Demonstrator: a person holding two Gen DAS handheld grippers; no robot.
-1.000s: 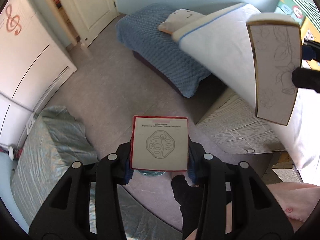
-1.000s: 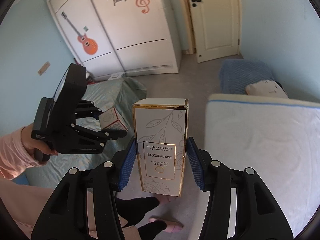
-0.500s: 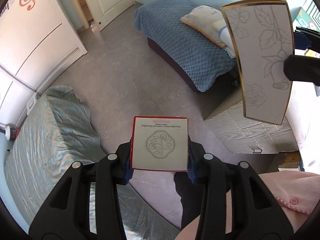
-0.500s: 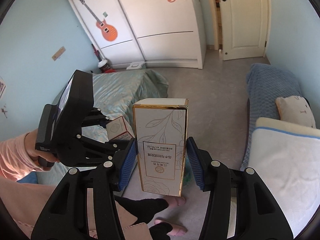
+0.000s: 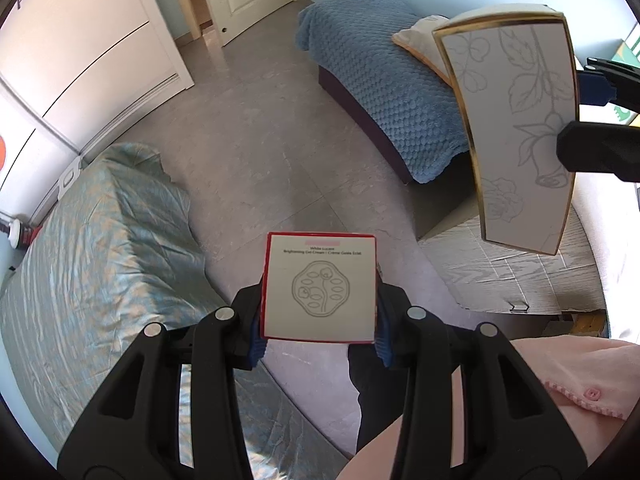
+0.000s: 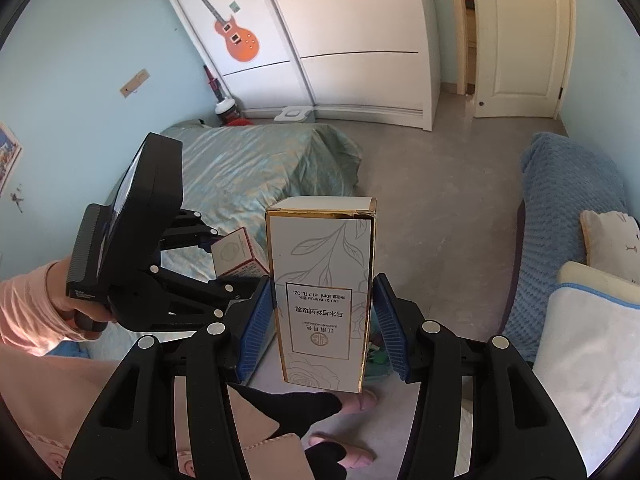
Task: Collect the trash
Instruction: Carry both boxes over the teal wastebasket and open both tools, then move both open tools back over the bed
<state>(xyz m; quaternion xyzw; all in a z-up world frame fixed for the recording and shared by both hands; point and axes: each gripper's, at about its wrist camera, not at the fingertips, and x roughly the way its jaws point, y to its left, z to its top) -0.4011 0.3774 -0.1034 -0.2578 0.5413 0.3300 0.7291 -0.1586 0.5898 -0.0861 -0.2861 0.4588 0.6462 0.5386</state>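
**Two boxes carried across the room**

Both views have turned since the earlier frames: the wardrobe with the guitar sticker now fills the top of the right wrist view, and the blue bed [image 5: 384, 92] sits higher and more to the centre of the left wrist view. The boxes keep the same place between the fingers.

The left claw [image 5: 318, 320] is closed on the small box [image 5: 320, 290], a white carton with red edges. It stands at the lower centre of the left view, its two side faces pressed by the blue pads, its printed face toward the camera. In the right view the same box [image 6: 236, 254] shows at the middle left, held out in front of the person.

The right claw [image 6: 324, 332] is closed on the tall box [image 6: 322, 300], a white perfume carton with gold edges. The pads press its lower half, and its print reads upside down. In the left view this box [image 5: 516, 128] hangs at the upper right, above the floor beside the blue bed.

I judge that one box per claw is held so that both pieces of trash travel in one trip. Both are lifted well clear of the green bed [image 6: 256, 168] and the floor [image 5: 256, 152]. No bin is visible in either view, so where the boxes should go I cannot tell.
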